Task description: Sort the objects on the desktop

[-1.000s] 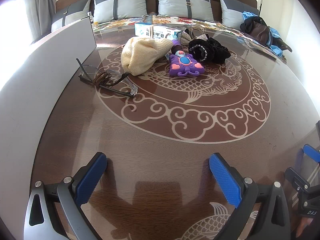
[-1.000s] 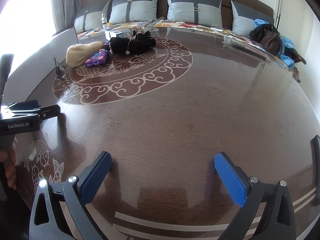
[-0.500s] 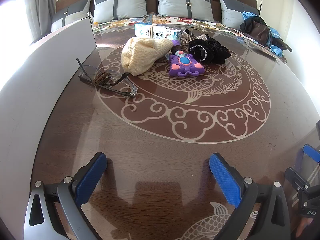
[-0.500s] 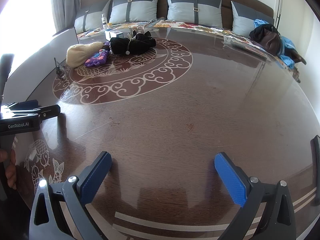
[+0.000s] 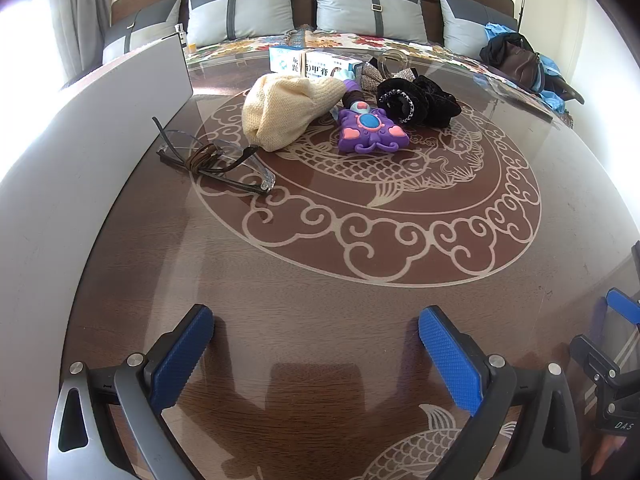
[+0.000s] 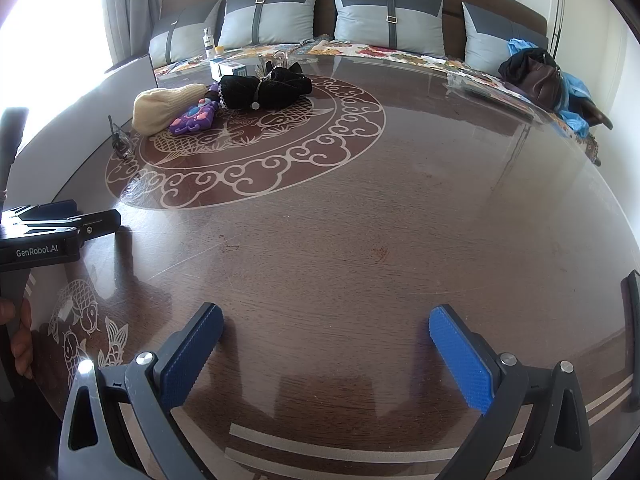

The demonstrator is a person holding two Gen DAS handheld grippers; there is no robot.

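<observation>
I read the left gripper [image 5: 316,344] as released: its blue ribbed pads [image 5: 182,354] stand wide apart with nothing between them, low over the glossy dark brown wooden table [image 5: 320,280]. The right gripper [image 6: 326,342] is likewise spread and empty, well apart from the objects, over bare table.

Ahead of the left gripper, at the near-left rim of the cream carp-and-cloud medallion [image 5: 400,184] inlaid in the table, I see folded clear-lens spectacles with dark arms [image 5: 212,160]; a brown cord loop [image 5: 202,157] lies across them. Just beyond, a cream knitted cap [image 5: 288,110] lies slumped on its side. Beside its right edge sits a purple butterfly-shaped plastic toy [image 5: 370,130] with a blue oval centre and pink spots. Behind the toy, a black velvet hair bow with a beaded band [image 5: 416,100] lies bunched. A white and blue printed carton [image 5: 312,62] stands at the back of the cluster, and a sparkly grey piece beside it is too small to identify.

A grey upright panel [image 5: 100,128] runs along the left table edge. Grey cushions [image 5: 368,4] line a bench behind.
</observation>
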